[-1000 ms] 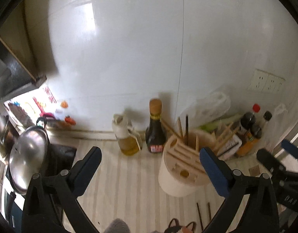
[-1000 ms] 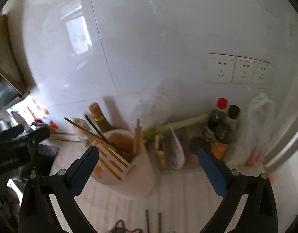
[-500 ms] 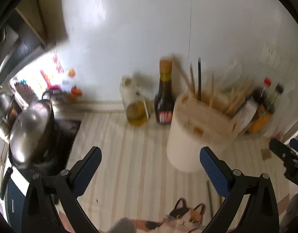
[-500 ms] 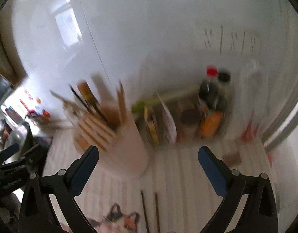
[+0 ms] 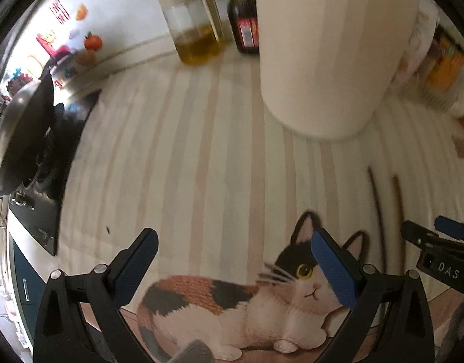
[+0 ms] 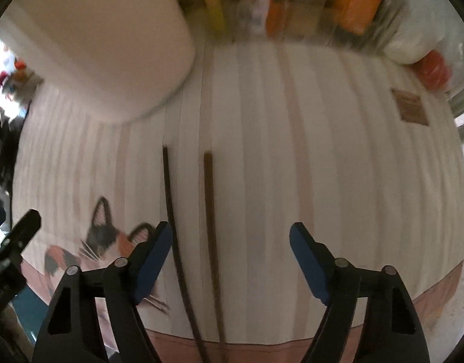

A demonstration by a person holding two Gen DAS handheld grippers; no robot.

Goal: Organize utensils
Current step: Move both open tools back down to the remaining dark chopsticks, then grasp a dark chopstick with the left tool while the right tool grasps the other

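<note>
The right gripper (image 6: 230, 242) points down at two dark chopsticks (image 6: 209, 227) lying side by side on the striped cat-print mat (image 6: 338, 166) that covers the counter. Its jaws have just been closing, yet they remain spread, empty, with both sticks lying between them nearer the left pad. The left gripper (image 5: 233, 254) hangs over the cat picture, jaws spread wide and holding nothing. The white utensil holder (image 5: 328, 60) stands toward the back of the counter, just beyond the sticks' far ends, with the oil jug (image 5: 192, 27) and dark sauce bottle (image 5: 242, 15) beside it.

The likely trouble lies in the pinch. The sticks are thin, flat on soft cloth and apart from each other, so closing jaws may catch only one, roll the other aside, or snag the mat. Off-centre contact could also tilt a stick in the grip. The holder stands close, so a lifted stick's far end could knock its side.
</note>
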